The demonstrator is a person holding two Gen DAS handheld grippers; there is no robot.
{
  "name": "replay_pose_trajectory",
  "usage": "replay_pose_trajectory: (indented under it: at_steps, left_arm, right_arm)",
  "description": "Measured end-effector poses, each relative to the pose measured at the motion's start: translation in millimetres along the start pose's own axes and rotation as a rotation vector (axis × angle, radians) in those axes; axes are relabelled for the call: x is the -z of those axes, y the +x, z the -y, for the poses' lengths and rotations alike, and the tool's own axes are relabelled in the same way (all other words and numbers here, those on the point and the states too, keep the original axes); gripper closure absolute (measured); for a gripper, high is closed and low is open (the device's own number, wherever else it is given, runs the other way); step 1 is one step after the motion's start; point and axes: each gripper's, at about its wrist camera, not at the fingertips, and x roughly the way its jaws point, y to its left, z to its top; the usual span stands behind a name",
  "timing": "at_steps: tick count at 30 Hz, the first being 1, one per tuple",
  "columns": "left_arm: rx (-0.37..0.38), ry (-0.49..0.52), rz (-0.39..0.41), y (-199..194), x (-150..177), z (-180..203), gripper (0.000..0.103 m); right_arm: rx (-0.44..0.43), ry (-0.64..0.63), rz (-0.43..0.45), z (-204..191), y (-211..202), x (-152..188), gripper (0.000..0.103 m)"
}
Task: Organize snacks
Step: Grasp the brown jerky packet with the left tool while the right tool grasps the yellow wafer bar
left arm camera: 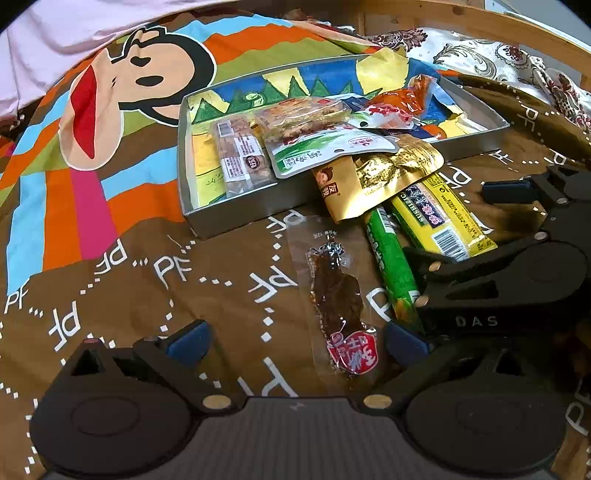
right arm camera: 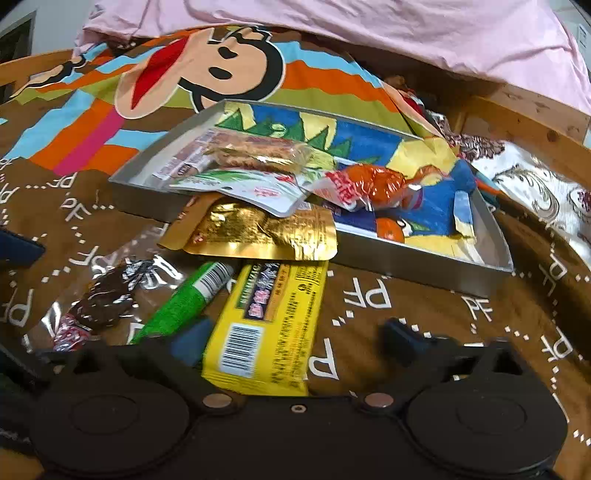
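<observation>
A yellow snack packet (right arm camera: 266, 325) lies on the brown cloth between the fingers of my right gripper (right arm camera: 299, 341). Its jaws stand apart: the left pad is close beside the packet's edge and the right pad is well clear. The left wrist view shows this right gripper (left arm camera: 458, 223) straddling the yellow packet (left arm camera: 443, 218). My left gripper (left arm camera: 295, 342) is open around a clear packet of dark jerky (left arm camera: 336, 306) without touching it. A green stick snack (left arm camera: 391, 266) lies between the two packets. A gold pouch (left arm camera: 388, 177) overhangs the grey tray (left arm camera: 229, 218), which holds several snacks.
The tray (right arm camera: 424, 266) is lined with colourful paper. Everything rests on a cartoon monkey bedspread (left arm camera: 110, 258). A pink sheet (right arm camera: 369, 29) lies at the back. Floral fabric (left arm camera: 480, 55) and a wooden frame (right arm camera: 517, 110) lie beyond the tray.
</observation>
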Motion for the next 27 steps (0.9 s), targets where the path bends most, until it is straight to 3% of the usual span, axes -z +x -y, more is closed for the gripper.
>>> replay_pose_trajectory:
  at_steps: [4,7,12,22,27]
  left_arm:
    - [0.0,0.002,0.006,-5,-1,-1,0.012]
    - [-0.01,-0.003,0.008,-8,-1,-3,0.021]
    - [-0.018,-0.015,0.012,-12,-3,-5,0.026]
    - [-0.056,0.095,0.06,-1,-5,4,0.01]
    - [-0.05,0.078,0.095,7,-12,2,0.008]
  right_arm:
    - [-0.012,-0.009,-0.008,3,-10,1,0.046]
    - [-0.008,0.032,-0.025,14,-16,3,0.049]
    - [-0.038,0.119,-0.058,31,-24,8,0.048]
    - [-0.023,0.107,-0.02,29,-9,7,0.021]
    - [-0.022,0.11,-0.013,28,-6,8,0.019]
